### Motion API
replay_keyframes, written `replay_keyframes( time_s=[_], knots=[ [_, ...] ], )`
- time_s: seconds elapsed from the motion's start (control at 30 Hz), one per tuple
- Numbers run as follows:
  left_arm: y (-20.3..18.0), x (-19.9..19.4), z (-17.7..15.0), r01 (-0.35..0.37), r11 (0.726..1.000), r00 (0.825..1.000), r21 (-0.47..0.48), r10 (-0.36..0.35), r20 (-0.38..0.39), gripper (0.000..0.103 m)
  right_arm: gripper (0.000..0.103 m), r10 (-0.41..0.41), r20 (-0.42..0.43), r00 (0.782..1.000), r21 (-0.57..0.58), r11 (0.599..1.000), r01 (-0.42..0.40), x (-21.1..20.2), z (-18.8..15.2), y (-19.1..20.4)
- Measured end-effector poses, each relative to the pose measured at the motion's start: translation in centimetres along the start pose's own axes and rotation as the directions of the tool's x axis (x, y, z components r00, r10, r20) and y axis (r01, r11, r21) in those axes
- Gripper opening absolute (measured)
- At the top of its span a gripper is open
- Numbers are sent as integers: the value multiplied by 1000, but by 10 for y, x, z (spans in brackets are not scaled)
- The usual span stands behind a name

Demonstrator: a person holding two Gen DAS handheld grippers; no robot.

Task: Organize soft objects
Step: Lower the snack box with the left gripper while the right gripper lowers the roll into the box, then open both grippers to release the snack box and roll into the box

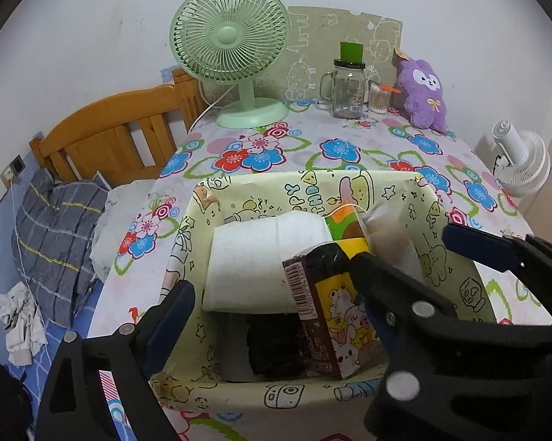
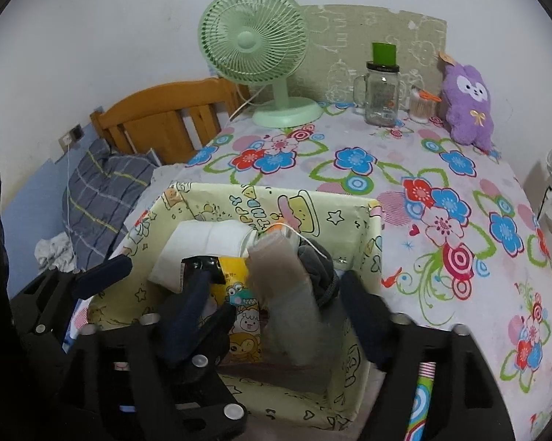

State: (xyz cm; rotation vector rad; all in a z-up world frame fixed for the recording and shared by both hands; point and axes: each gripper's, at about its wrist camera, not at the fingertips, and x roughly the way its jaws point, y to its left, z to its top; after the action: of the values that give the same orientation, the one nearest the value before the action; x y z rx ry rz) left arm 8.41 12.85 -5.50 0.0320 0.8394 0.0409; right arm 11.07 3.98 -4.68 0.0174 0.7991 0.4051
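A box lined with yellow cartoon paper point(image 1: 470, 290) point(image 2: 360, 242) stands on the flowered tablecloth. It holds a white folded cloth point(image 1: 257, 257) point(image 2: 198, 242), a yellow cartoon packet with a brown barcode side point(image 1: 331, 319) point(image 2: 242, 316), a dark bundle point(image 1: 272, 345) and a dark grey cloth point(image 2: 318, 268). A blurred grey-brown pouch point(image 2: 287, 294) point(image 1: 384, 239) stands between the spread fingers of my right gripper point(image 2: 276, 297), with no pad pressing on it. My left gripper point(image 1: 272, 290) hangs open over the box, close beside the right one. A purple plush point(image 1: 423, 92) point(image 2: 467, 106) sits at the table's back right.
At the back stand a green fan point(image 1: 231, 55) point(image 2: 253, 44), a glass mug jar point(image 1: 345, 88) point(image 2: 380, 95) and a cotton swab tub point(image 1: 378, 97). A white fan point(image 1: 522, 165) is off the right edge. To the left lie a wooden headboard point(image 1: 121, 128) and a checked pillow point(image 1: 55, 235).
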Motion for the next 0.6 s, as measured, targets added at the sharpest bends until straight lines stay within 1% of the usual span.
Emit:
replay_keyframes(
  time_s=[0.33, 0.6],
  knots=[
    [-13, -7, 2, 8, 1000, 1000, 2, -9, 14, 97, 80, -27, 35, 999, -9, 1000, 28, -18, -2, -9],
    [-33, -20, 5, 20, 1000, 999, 7, -20, 40, 98, 81, -52, 60, 997, 26, 998, 50, -40, -6, -30]
  ],
)
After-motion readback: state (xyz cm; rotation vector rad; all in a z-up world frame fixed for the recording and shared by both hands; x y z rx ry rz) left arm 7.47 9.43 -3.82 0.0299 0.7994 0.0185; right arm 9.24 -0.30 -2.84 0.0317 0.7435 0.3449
